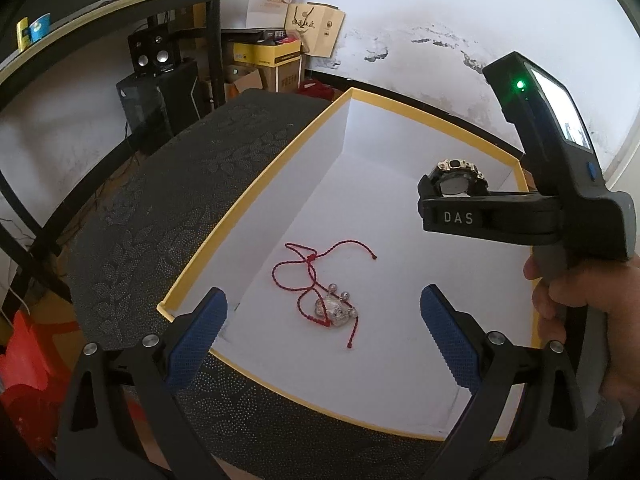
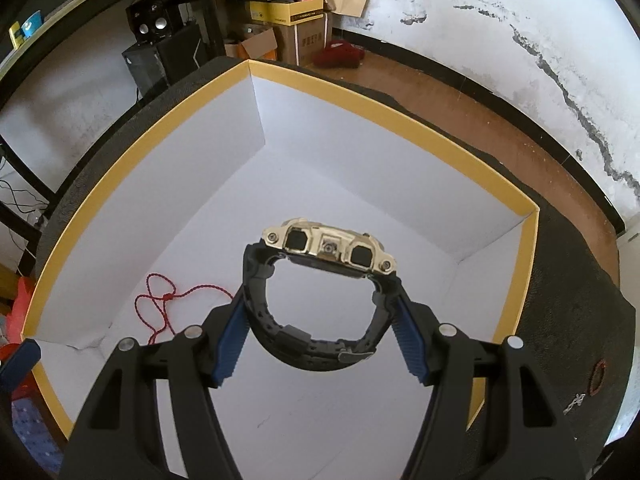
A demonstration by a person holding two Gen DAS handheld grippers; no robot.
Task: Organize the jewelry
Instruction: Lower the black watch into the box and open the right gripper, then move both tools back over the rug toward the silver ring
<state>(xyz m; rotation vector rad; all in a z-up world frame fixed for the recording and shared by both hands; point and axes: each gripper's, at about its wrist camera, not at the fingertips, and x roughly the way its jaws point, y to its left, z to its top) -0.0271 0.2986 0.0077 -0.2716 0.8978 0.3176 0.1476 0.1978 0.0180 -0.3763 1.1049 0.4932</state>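
Observation:
A white box with a yellow rim (image 1: pixel 256 196) (image 2: pixel 400 120) lies on a dark patterned table. Inside it lies a red cord necklace with a silver pendant (image 1: pixel 334 310); its cord also shows in the right wrist view (image 2: pixel 160 300). My right gripper (image 2: pixel 320 320) is shut on the strap of a black watch with a gold case (image 2: pixel 328 248) and holds it above the box floor. It also shows in the left wrist view (image 1: pixel 452 196) with the watch (image 1: pixel 458 176). My left gripper (image 1: pixel 324 328) is open and empty, over the box's near left corner, just short of the necklace.
A small red bracelet (image 2: pixel 597 376) and a silver trinket (image 2: pixel 574 402) lie on the table right of the box. A black desk, speakers (image 1: pixel 154 52) and cardboard boxes (image 1: pixel 266 56) stand behind the table by the wall.

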